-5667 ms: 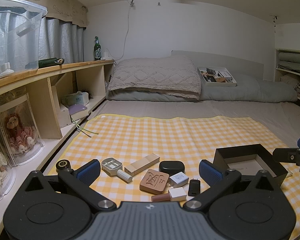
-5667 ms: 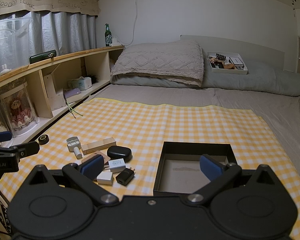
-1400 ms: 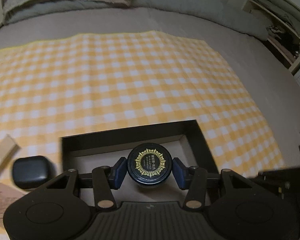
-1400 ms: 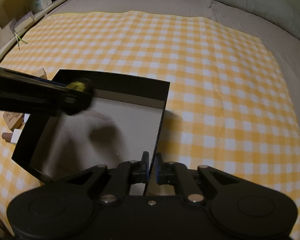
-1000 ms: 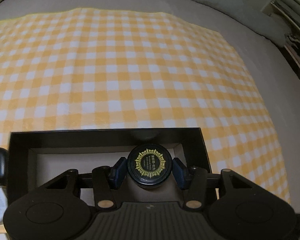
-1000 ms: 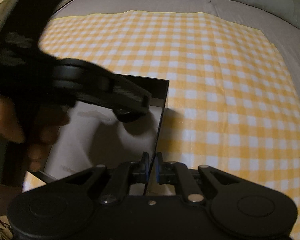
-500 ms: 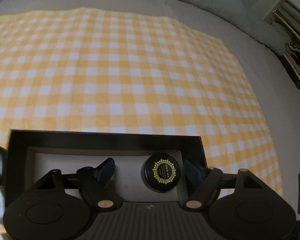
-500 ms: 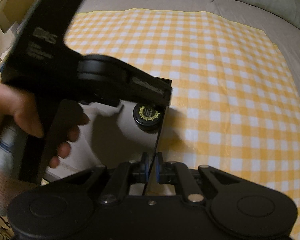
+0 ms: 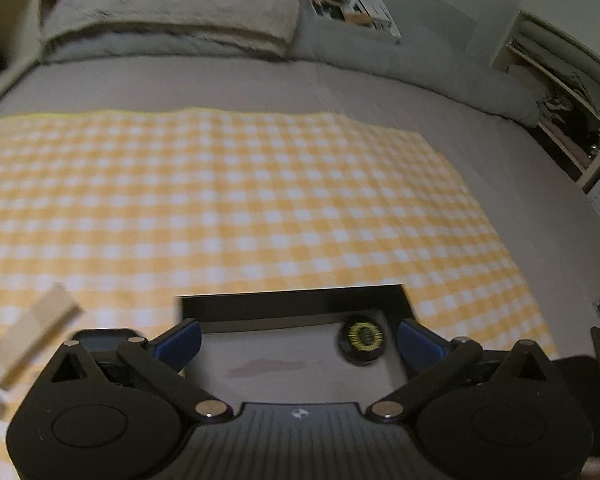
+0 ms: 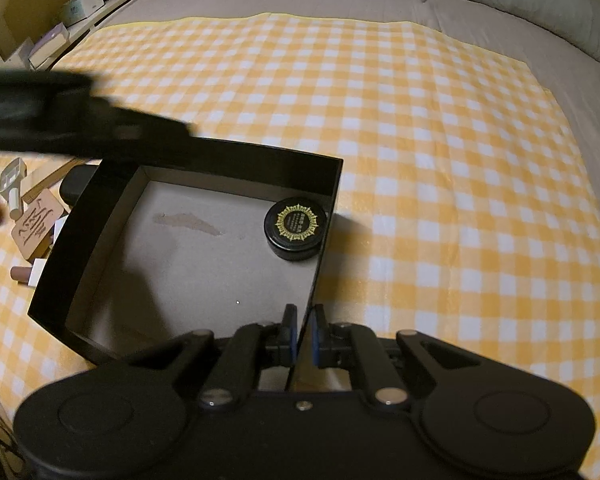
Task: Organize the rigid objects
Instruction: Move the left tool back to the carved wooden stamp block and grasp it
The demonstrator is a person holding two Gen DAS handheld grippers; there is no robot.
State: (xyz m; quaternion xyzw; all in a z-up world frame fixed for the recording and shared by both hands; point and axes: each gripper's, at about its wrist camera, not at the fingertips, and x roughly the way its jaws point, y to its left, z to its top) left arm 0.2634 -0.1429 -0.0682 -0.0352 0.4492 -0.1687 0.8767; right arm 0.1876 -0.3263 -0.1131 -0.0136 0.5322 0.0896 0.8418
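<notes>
Jaws: left gripper (image 9: 298, 342) opening wide, empty; right gripper (image 10: 302, 338) clamped on black box (image 10: 204, 152) right wall. Risk: box tips, round gold-crested black tin (image 10: 296, 228) in far-right corner slides.

- Left gripper (image 9: 296, 342): black matte body, two round pivot housings, ribbed grey centre plate with a small white logo, silver screw heads, blue finger pads (image 9: 180, 340).
- Right gripper (image 10: 302, 336): same black build, silver screws, narrow blue-edged pads (image 10: 290, 334).
</notes>
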